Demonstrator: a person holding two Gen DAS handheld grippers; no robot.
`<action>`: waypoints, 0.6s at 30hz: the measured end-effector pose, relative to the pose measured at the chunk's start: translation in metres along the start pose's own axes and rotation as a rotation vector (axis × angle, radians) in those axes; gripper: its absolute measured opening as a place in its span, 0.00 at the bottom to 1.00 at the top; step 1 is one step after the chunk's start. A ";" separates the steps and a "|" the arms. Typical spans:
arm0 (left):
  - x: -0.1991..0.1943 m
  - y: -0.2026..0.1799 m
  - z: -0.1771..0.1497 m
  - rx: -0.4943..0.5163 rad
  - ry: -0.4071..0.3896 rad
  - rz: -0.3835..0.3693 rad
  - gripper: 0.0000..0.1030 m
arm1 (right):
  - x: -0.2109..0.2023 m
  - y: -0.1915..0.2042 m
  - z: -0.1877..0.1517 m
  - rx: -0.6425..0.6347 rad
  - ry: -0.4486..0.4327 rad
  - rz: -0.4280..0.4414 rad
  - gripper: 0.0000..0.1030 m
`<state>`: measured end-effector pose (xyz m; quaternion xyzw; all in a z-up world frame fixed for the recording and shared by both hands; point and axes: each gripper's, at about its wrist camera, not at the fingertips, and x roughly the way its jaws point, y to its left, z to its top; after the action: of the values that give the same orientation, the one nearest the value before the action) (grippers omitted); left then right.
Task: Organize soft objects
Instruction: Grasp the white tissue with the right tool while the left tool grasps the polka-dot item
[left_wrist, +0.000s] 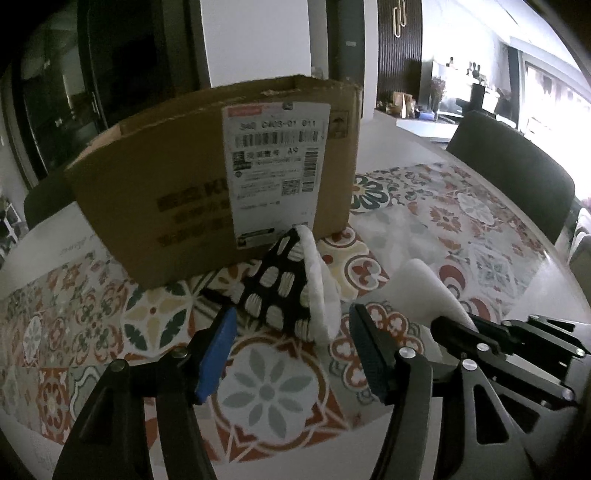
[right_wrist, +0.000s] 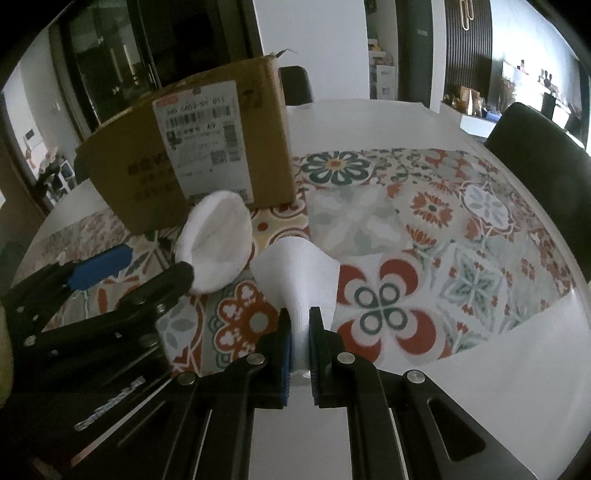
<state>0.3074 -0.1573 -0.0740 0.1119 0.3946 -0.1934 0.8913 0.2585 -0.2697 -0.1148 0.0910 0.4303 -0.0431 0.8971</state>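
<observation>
**Left wrist view: grippers close in on soft goods beside a cardboard box**

A table (left_wrist: 399, 125) spread with a patterned tile-print cloth (left_wrist: 273, 391) fills the scene, dark chairs at its far right edge. On the far left of the cloth stands an open-topped cardboard box (left_wrist: 155, 206) bearing a white shipping label (left_wrist: 275, 173), probably where the soft things are meant to go.

Just in front of the box, a black-and-white patterned slipper (left_wrist: 284, 291) rests tipped up on its side, its pale fleecy lining facing right; whether it touches the box cannot be told. The left gripper (left_wrist: 291, 328) sits low on the near side of it, jaws spread wide with the slipper's near end between the tips, nothing yet gripped.

To the right, the right gripper (right_wrist: 300, 334) is pinched tight on the near end of a white cloth (right_wrist: 299, 273), which fans out ahead of the jaws over the tablecloth.

Both items look light, limp and unbreakable; they should fold and droop when lifted. The slipper is likely best taken across its sole edge, where the material looks firmer, while the cloth's bunched end already gives a secure hold.
</observation>
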 end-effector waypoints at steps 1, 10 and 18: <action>0.004 -0.001 0.002 0.000 0.006 0.008 0.60 | 0.000 -0.001 0.001 -0.001 0.000 0.003 0.09; 0.029 -0.009 0.010 -0.007 0.060 0.046 0.33 | 0.003 -0.004 0.013 -0.008 -0.013 0.026 0.09; 0.019 -0.001 0.007 -0.040 0.033 0.055 0.18 | -0.002 -0.002 0.015 -0.005 -0.024 0.039 0.09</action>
<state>0.3232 -0.1656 -0.0840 0.1080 0.4100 -0.1590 0.8916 0.2689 -0.2750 -0.1044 0.0966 0.4178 -0.0258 0.9030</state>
